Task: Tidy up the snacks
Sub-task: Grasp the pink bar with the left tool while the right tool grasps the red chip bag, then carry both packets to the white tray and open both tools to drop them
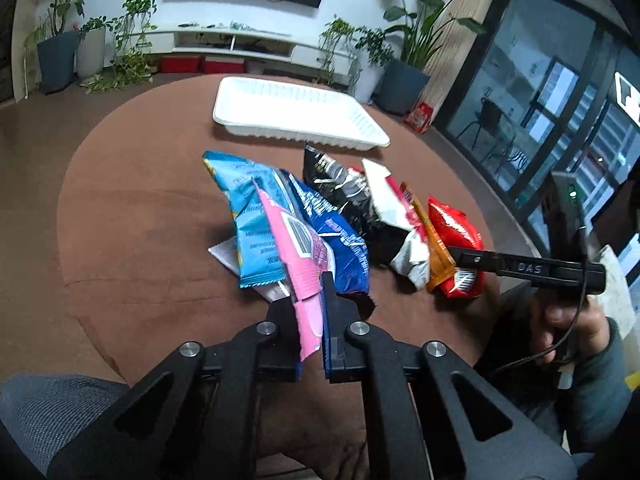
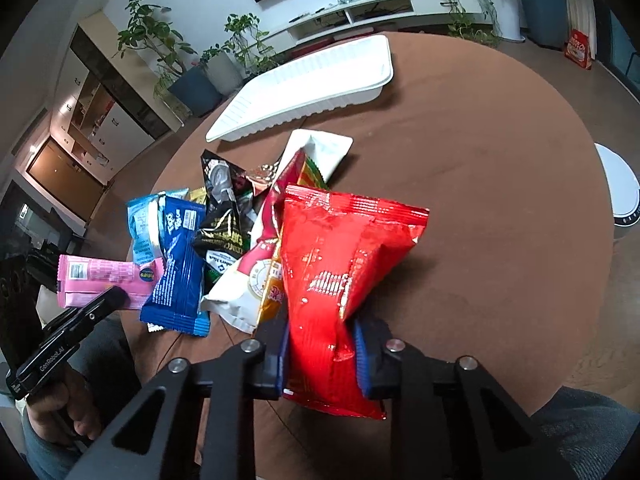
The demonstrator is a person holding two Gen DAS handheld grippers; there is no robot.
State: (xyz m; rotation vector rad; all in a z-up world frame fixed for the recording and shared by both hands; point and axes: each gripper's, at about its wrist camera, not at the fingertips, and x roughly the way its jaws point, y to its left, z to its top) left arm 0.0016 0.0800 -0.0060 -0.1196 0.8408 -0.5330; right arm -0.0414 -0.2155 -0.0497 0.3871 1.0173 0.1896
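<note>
The left tool (image 1: 310, 312) pinches the end of a flat pink foil snack packet (image 1: 294, 248) bearing a barcode label; its body reads "GenRoboLAI" in the right wrist view. The right tool (image 2: 320, 344), marked "DAS", clamps the lower end of a glossy red crinkled snack bag (image 2: 340, 264). Both packets sit at 6 o'clock of the snack pile on the round brown tabletop (image 1: 140, 220). An oblong white ribbed plastic tray (image 1: 296, 110) lies at 12 o'clock beyond the pile.

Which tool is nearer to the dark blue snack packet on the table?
Left. The left tool, shut on the pink snack packet, is right beside the dark blue snack packet. The right tool, shut on the red foil bag, is further off.
</note>
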